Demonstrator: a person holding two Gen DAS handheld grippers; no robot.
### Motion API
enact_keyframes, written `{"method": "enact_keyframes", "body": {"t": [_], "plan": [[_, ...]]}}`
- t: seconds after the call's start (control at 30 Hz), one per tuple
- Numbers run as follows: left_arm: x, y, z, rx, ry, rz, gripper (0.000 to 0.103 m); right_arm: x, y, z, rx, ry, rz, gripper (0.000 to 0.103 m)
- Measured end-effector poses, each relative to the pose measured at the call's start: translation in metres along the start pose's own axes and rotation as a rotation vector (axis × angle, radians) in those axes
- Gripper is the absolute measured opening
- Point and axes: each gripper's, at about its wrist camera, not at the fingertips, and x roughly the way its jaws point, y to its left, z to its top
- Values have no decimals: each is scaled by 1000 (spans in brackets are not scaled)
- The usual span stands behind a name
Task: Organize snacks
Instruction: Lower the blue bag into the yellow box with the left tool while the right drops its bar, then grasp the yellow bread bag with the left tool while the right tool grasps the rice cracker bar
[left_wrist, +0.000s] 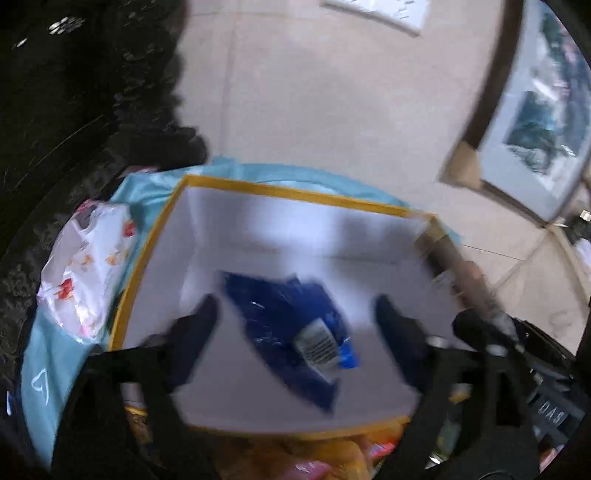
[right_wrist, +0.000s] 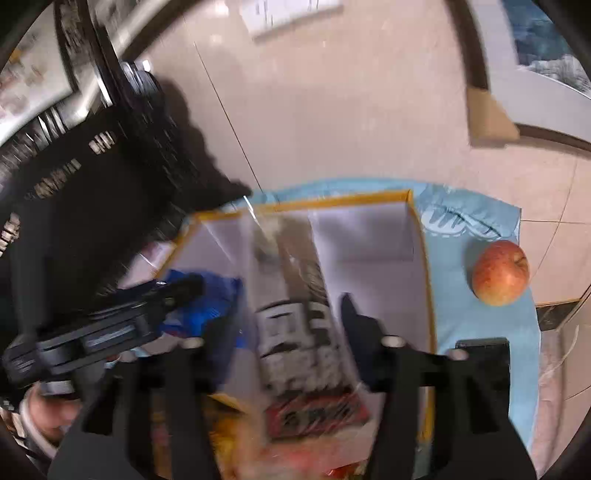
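Note:
A box with a yellow rim (left_wrist: 288, 192) and a white inside stands on a light blue cloth (left_wrist: 40, 354). A blue snack packet (left_wrist: 284, 314) with a barcode lies on its floor. My left gripper (left_wrist: 295, 325) hangs over it, open wide, fingers clear of the packet on both sides. In the right wrist view a long clear-wrapped packet (right_wrist: 295, 325) with black, white and red print lies in the box (right_wrist: 343, 201), between the fingers of my right gripper (right_wrist: 284, 310). That gripper is open, with a small gap on each side. The left gripper (right_wrist: 184, 288) reaches in beside the blue packet (right_wrist: 207, 306).
A red apple (right_wrist: 500, 273) sits on the cloth to the right of the box. A white printed plastic bag (left_wrist: 85, 273) lies to its left. Orange and yellow snack packets (left_wrist: 332, 454) lie at the near edge. A framed picture (left_wrist: 535, 129) leans beyond, over the tiled floor.

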Motion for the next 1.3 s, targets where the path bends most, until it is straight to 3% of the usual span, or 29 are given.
{"method": "enact_keyframes", "body": {"t": [0.07, 0.1, 0.27, 0.33, 0.4, 0.53, 0.7, 0.9, 1.13, 1.3], "plan": [[2, 9, -6, -18, 16, 7, 95, 2, 1, -3, -9, -8, -44, 67], [0, 14, -9, -28, 19, -8, 95, -2, 0, -5, -6, -30, -38, 73], [-34, 26, -28, -25, -22, -43, 95, -41, -1, -32, 1, -55, 33, 76], [-56, 25, -41, 6, -44, -72, 95, -62, 1, -48, -1, -60, 42, 81], [-75, 19, -55, 61, -54, -99, 95, -83, 3, -65, -10, -74, 45, 95], [-112, 7, -96, 176, -88, -99, 95, -126, 5, -107, -28, -137, 10, 100], [-135, 7, -158, 257, -45, -145, 96, -149, 1, -158, 13, -120, 28, 101], [-132, 10, -227, 308, 50, -160, 96, -151, -3, -206, 49, -60, 28, 101], [-125, 0, -276, 364, 116, -200, 96, -157, -18, -238, 124, -42, 54, 101], [-106, -9, -284, 365, 163, -197, 96, -158, -21, -246, 138, -34, 69, 101]]}}
